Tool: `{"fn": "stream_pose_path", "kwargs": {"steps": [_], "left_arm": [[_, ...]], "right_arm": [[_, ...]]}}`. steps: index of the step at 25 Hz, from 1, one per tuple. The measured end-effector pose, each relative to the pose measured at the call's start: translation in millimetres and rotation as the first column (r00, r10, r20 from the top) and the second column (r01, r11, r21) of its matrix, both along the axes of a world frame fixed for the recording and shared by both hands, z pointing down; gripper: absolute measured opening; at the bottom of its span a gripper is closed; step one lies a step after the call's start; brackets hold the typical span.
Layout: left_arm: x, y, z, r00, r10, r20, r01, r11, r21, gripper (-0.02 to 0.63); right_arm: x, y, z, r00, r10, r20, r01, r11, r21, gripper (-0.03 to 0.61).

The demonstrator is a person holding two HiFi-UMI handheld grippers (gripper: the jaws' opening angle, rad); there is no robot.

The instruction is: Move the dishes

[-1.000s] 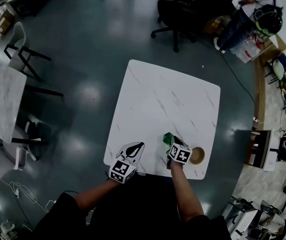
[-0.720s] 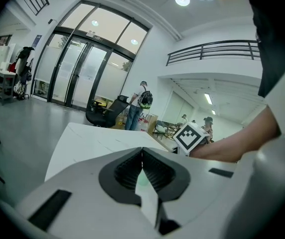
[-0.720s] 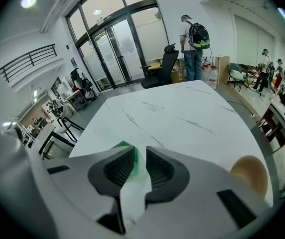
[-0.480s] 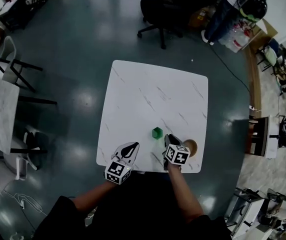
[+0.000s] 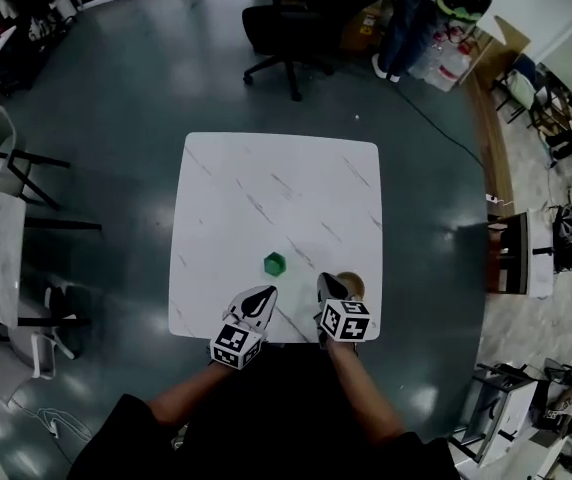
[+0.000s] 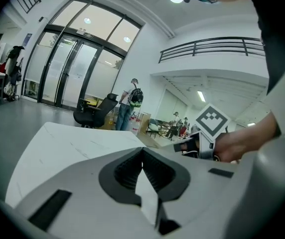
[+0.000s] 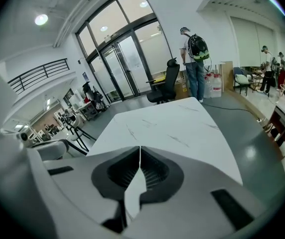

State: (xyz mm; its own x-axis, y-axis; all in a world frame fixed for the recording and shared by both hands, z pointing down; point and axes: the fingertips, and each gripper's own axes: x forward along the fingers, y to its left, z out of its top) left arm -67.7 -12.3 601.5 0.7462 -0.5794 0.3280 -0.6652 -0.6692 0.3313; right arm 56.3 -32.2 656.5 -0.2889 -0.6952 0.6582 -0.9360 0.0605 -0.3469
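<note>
The left claw (image 5: 263, 296) and right claw (image 5: 326, 284) are pinched shut, empty, at the worktop (image 5: 266, 188) edge. The brown dish (image 5: 354, 286) sits just beside the right claw, with the green block (image 5: 274, 263) ahead.

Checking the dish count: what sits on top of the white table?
A small green object and a brown bowl, partly covered by the right gripper. Whatever lies beneath that gripper is hidden.

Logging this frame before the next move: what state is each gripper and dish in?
left gripper: shut, empty.
right gripper: shut, empty.
green object: resting on the table, apart from both grippers.
brown bowl: on the table, beside right gripper, ungripped.
</note>
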Motion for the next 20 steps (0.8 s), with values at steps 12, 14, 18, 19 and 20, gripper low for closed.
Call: {"fn": "stream_pose_path", "kwargs": {"steps": [12,14,18,19,20], "left_arm": [[83.6,26.4,21.8,0.997,0.060,0.053,-0.057,0.997,-0.056,0.017],[91.8,28.6,24.4,0.998,0.048,0.051,-0.044,0.996,-0.076,0.017],[106.0,30.2,25.6,0.998,0.020,0.065,-0.015,0.996,-0.086,0.017],[109.4,30.4,26.2,0.997,0.019,0.071,-0.013,0.996,-0.084,0.017],[112.4,30.8,27.0,0.997,0.018,0.077,-0.011,0.997,-0.081,0.017]], "right_arm": [[104.0,44.3,26.0,0.997,0.039,-0.065,-0.041,0.998,-0.039,0.023],[116.2,50.2,36.8,0.997,0.038,-0.068,-0.042,0.997,-0.061,0.025],[132.4,58.9,57.2,0.998,0.022,-0.057,-0.028,0.994,-0.109,0.025],[134.9,60.1,62.4,0.999,0.018,-0.051,-0.024,0.992,-0.121,0.038],[137.1,61.1,67.8,0.999,0.013,-0.047,-0.019,0.991,-0.134,0.075]]}}
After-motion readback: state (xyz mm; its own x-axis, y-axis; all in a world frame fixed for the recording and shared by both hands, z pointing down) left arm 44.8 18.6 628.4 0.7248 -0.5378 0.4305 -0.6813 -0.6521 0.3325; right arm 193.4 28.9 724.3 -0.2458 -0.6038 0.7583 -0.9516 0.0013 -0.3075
